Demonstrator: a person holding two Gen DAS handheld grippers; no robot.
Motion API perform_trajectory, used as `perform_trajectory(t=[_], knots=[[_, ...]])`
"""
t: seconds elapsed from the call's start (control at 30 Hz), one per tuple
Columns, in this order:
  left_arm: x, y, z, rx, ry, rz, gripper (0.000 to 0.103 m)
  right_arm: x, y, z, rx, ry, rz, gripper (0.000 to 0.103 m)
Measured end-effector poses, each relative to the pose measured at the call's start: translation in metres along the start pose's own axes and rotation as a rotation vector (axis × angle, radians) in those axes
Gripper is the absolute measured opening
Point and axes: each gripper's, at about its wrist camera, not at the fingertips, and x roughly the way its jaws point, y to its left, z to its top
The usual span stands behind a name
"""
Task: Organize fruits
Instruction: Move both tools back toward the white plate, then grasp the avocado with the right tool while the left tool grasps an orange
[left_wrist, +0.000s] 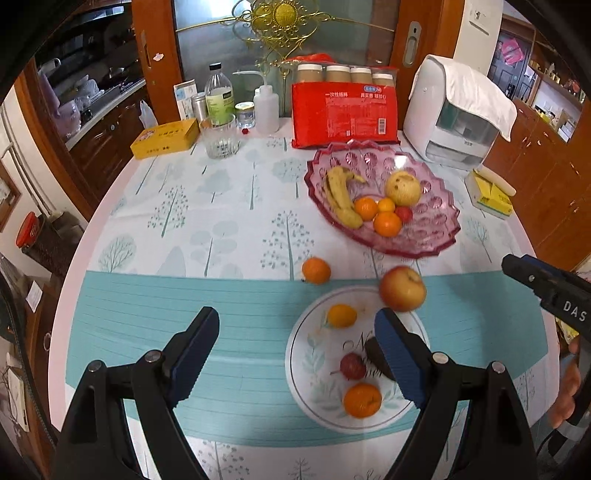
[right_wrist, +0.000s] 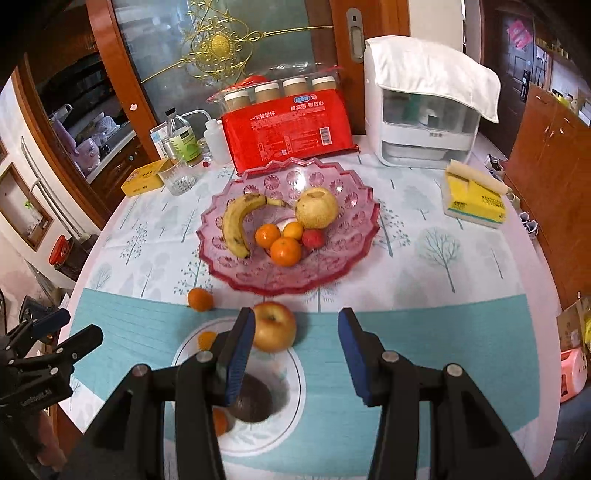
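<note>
A pink glass bowl (left_wrist: 436, 236) (right_wrist: 343, 266) at the back holds a banana (left_wrist: 341, 197), a pear (left_wrist: 403, 187), several oranges and a small red fruit. Nearer, a white plate (left_wrist: 314, 391) (right_wrist: 295, 387) carries a small yellow-orange fruit (left_wrist: 342, 315), a red fruit (left_wrist: 352, 365), a dark avocado (right_wrist: 255, 400) and an orange (left_wrist: 362, 400). An apple (left_wrist: 402, 288) (right_wrist: 275, 326) rests at the plate's far rim. A loose orange (left_wrist: 316, 270) (right_wrist: 200, 298) lies on the cloth. My left gripper (left_wrist: 297, 321) hovers open and empty over the plate's left side. My right gripper (right_wrist: 297, 317) is open and empty just short of the apple.
Along the back stand a red pack of paper cups (left_wrist: 345, 114), a white appliance under a cloth (left_wrist: 454, 122), a yellow tissue box (right_wrist: 474, 201), a yellow tin (left_wrist: 166, 138), a glass tumbler (left_wrist: 220, 138) and bottles. The round table's edge curves close on both sides.
</note>
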Motion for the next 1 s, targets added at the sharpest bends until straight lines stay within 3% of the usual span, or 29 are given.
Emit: perform_trajectory(t=[0.27, 0.43, 0.73, 1.0], knots=[[0.010, -0.008, -0.024, -0.035, 0.042, 0.050, 0.085, -0.005, 0.000, -0.011, -0.115, -0.017, 0.079, 0.047], [0.034, -0.020, -0.042, -0.063, 0.111, 0.074, 0.085, 0.018, 0.004, -0.019, -0.211, 0.048, 0.148, 0.048], [0.076, -0.054, -0.091, -0.049, 0.247, 0.050, 0.085, 0.050, 0.022, -0.043, -0.333, 0.131, 0.242, 0.051], [0.090, -0.063, -0.111, -0.055, 0.274, 0.045, 0.085, 0.071, 0.029, -0.061, -0.381, 0.195, 0.259, 0.071]])
